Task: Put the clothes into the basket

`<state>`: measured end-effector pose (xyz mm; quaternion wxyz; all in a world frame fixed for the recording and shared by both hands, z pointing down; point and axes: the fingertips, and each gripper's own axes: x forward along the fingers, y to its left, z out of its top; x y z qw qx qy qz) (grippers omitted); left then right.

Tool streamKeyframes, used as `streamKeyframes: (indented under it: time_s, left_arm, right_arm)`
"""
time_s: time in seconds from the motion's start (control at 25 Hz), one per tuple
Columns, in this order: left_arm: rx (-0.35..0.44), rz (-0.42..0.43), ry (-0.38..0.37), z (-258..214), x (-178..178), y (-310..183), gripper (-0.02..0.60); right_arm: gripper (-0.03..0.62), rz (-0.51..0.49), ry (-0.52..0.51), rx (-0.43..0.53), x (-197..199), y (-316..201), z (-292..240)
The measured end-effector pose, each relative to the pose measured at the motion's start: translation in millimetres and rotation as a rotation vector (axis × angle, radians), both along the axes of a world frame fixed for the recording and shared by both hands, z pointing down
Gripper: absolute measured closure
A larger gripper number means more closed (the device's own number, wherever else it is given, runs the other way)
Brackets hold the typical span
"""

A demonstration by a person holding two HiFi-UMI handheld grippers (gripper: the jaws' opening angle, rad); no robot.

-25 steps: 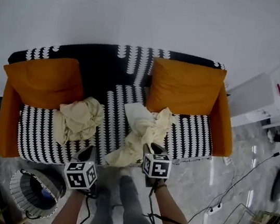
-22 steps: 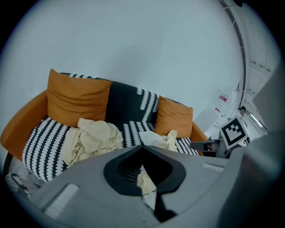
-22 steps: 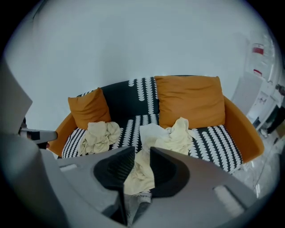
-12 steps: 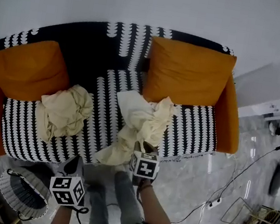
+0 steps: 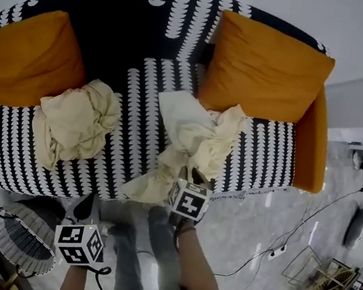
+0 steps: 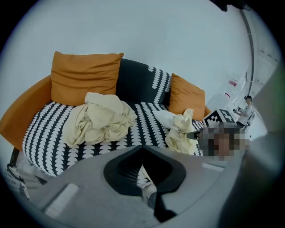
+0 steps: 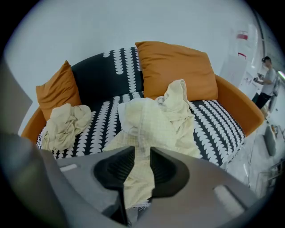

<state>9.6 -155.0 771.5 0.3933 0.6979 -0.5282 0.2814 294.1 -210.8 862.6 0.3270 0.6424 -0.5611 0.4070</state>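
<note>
Two crumpled cream cloths lie on a black-and-white sofa [image 5: 267, 165]. The left cloth [image 5: 75, 127] [image 6: 100, 118] sits bunched in front of the left orange cushion. One end of the right cloth [image 5: 196, 140] [image 7: 156, 120] trails over the sofa's front edge. My right gripper [image 5: 190, 176] [image 7: 141, 151] hangs over that trailing end, open, and the cloth shows in the gap between its jaws. My left gripper [image 5: 83, 204] [image 6: 142, 149] is low in front of the sofa, shut and holding nothing. The round basket [image 5: 19, 241] stands on the floor at the lower left, beside the left gripper.
Two orange cushions [image 5: 24, 58] [image 5: 269, 63] lean on the sofa back. My legs [image 5: 142, 264] stand between the grippers. A power strip with cables [image 5: 281, 249] and a wire rack [image 5: 306, 266] lie on the floor to the right. A white cabinet [image 5: 361, 111] stands right of the sofa.
Both grippers have sunk and the sofa has drawn closer. The right gripper has come down onto the hanging end of the right cloth. The left gripper has dropped beside the basket.
</note>
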Motion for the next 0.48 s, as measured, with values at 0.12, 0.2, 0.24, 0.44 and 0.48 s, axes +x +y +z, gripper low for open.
streamKeyframes:
  time_s: [0.12, 0.2, 0.24, 0.44, 0.48]
  left_arm:
    - [-0.014, -0.013, 0.002, 13.1, -4.6, -1.4, 0.586]
    - [-0.024, -0.022, 0.003, 19.4, -7.0, -1.2, 0.586]
    - [-0.028, -0.025, 0.005, 21.3, -7.2, -0.5, 0.586]
    - [-0.029, -0.022, 0.033, 24.0, 0.1, 1.6, 0.586]
    - [-0.031, -0.020, 0.035, 24.0, 1.6, 2.0, 0.586]
  right_arm:
    - [0.480, 0.012, 0.006, -0.015, 2.4, -0.3, 11.9]
    - [0.480, 0.012, 0.008, -0.016, 1.1, -1.3, 17.6]
    - [0.480, 0.012, 0.010, -0.019, 0.5, -1.2, 20.0]
    - [0.480, 0.063, 0.025, -0.024, 7.3, -2.8, 26.1]
    - [0.480, 0.075, 0.022, -0.026, 8.3, -2.3, 27.8]
